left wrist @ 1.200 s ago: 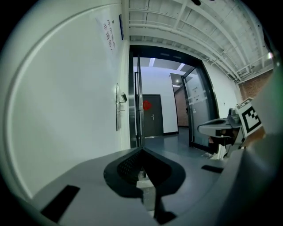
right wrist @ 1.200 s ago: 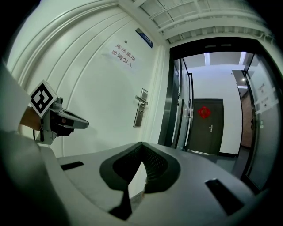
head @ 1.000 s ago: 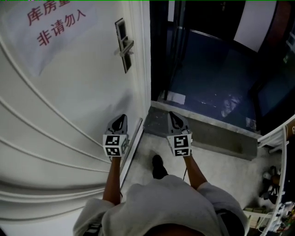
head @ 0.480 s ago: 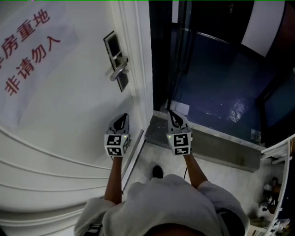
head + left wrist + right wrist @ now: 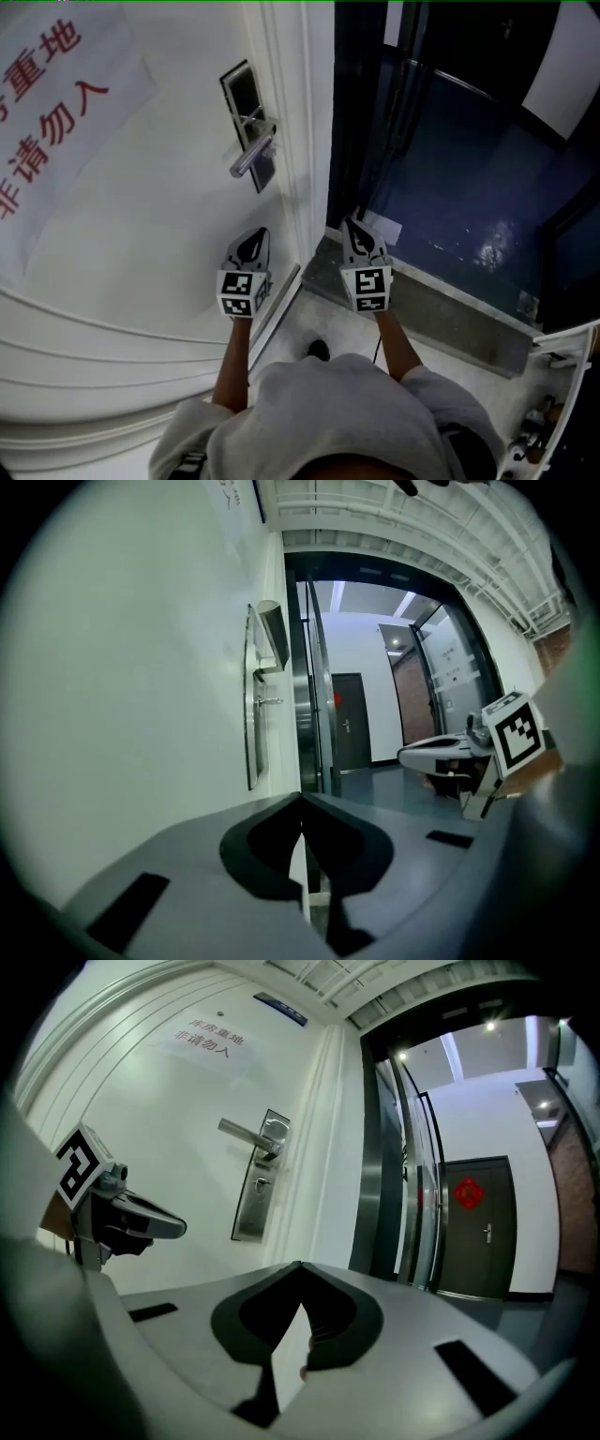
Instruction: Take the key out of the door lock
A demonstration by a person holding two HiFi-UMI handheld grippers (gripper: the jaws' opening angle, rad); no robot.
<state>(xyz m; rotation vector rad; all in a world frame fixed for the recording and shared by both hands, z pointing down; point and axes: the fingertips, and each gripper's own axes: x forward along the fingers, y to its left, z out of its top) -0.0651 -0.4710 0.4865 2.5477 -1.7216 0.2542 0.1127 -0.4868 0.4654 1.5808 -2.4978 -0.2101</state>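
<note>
A silver lock plate (image 5: pixel 248 125) with a lever handle (image 5: pixel 253 155) sits on the white door (image 5: pixel 141 234), up and ahead of both grippers. In the left gripper view the plate (image 5: pixel 251 710) is edge-on, and a small key (image 5: pixel 269 701) sticks out of it below the handle (image 5: pixel 273 635). The right gripper view shows the plate (image 5: pixel 260 1180) from the front, with the key (image 5: pixel 262 1184) small under the handle (image 5: pixel 244 1132). My left gripper (image 5: pixel 256 234) and right gripper (image 5: pixel 352 227) hang low, well short of the lock. Both are shut and hold nothing.
A paper sign with red characters (image 5: pixel 47 103) is stuck on the door at left. The door frame (image 5: pixel 305 141) borders an open doorway onto a dark blue floor (image 5: pixel 450 197). A stone threshold (image 5: pixel 441 305) lies ahead, and the person's foot (image 5: pixel 317 350) is below.
The lock plate and handle have slid rightward and grown nearer in the head view as the person stepped closer. Both grippers keep the same low, shut pose.
</note>
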